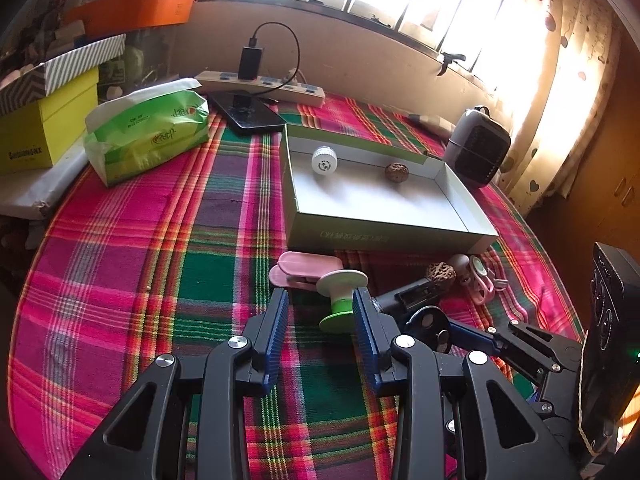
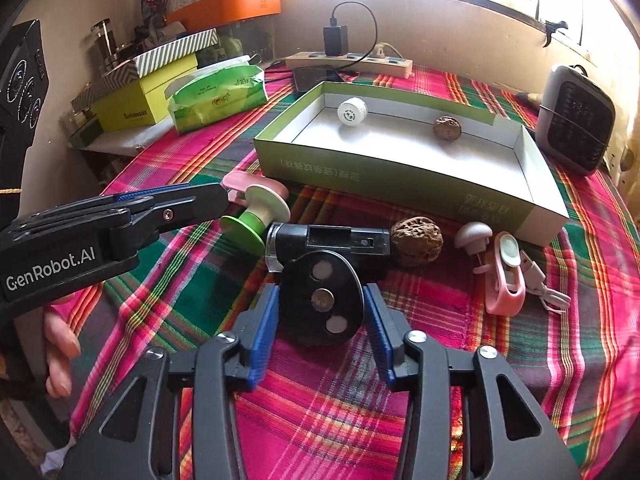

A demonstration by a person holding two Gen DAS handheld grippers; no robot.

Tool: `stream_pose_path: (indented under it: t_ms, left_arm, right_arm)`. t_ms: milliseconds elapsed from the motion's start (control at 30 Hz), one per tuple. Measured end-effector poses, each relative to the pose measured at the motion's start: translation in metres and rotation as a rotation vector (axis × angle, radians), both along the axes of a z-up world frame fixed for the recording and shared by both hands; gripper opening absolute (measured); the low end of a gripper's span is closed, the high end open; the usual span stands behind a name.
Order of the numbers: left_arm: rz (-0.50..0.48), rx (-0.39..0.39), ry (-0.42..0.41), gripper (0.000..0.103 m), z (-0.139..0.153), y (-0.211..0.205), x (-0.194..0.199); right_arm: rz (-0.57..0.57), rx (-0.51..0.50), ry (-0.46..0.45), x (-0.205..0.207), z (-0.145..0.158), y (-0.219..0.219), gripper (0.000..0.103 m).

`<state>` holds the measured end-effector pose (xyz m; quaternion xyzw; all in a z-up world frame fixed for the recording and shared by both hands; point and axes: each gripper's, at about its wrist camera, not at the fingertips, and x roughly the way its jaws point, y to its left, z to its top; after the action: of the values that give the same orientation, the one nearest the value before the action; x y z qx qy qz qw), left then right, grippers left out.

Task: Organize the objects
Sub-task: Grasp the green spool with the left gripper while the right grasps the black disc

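An open green box lies on the plaid cloth and holds a white cap and a walnut. My left gripper is open, its fingers to either side of a green spool, apart from it. My right gripper is open around a black oval disc attached to a black device. A second walnut lies beside the device.
A pink clip lies behind the spool. A small mushroom-shaped piece and a pink gadget with cable lie at the right. A tissue pack, phone, power strip and small heater stand farther back.
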<state>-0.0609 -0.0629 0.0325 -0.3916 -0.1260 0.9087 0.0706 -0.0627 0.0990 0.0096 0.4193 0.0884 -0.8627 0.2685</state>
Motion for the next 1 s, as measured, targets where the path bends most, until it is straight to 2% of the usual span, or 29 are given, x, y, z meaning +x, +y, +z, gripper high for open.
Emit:
stream_pose_path:
  t_ms: [467, 1000]
  left_arm:
    - [-0.052, -0.030, -0.028, 0.033, -0.006, 0.021, -0.011]
    - [-0.012, -0.055, -0.063, 0.033, -0.013, 0.012, -0.017]
  right_arm:
    - [-0.024, -0.004, -0.003, 0.002, 0.002, 0.013, 0.042]
    - [-0.028, -0.023, -0.016, 0.001, 0.002, 0.020, 0.042]
